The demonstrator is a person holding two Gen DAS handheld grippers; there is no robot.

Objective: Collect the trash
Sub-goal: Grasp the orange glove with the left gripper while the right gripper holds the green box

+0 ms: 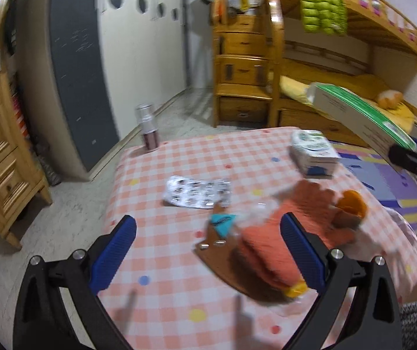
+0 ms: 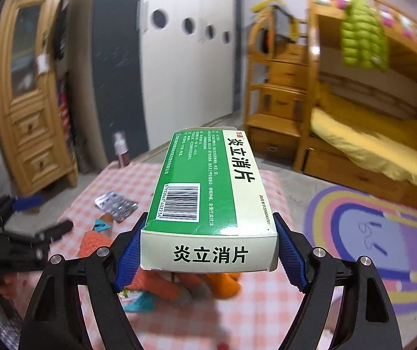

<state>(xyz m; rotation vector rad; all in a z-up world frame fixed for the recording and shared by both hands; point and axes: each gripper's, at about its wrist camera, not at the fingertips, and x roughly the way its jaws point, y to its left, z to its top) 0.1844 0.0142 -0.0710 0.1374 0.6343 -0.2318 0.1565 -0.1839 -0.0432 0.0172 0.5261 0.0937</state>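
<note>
- right gripper (image 2: 208, 248) has its blue pads clamped on the green medicine box (image 2: 208, 192), lifted off the checkered table (image 1: 179, 157)
- left gripper (image 1: 208, 250) hangs wide open, nothing gripped

my two wrist cameras look forward and down over the checked desk (image 1: 179, 157) from close up; both share it, the blister pack (image 1: 198, 194) and the bunk bed (image 2: 363, 134).

The right gripper (image 2: 208, 250) points slightly downward, both blue pads (image 2: 291, 253) pressed against something held between them. The left gripper (image 1: 208, 250) tilts downward, its jaws spread wide, gripping nothing.
</note>
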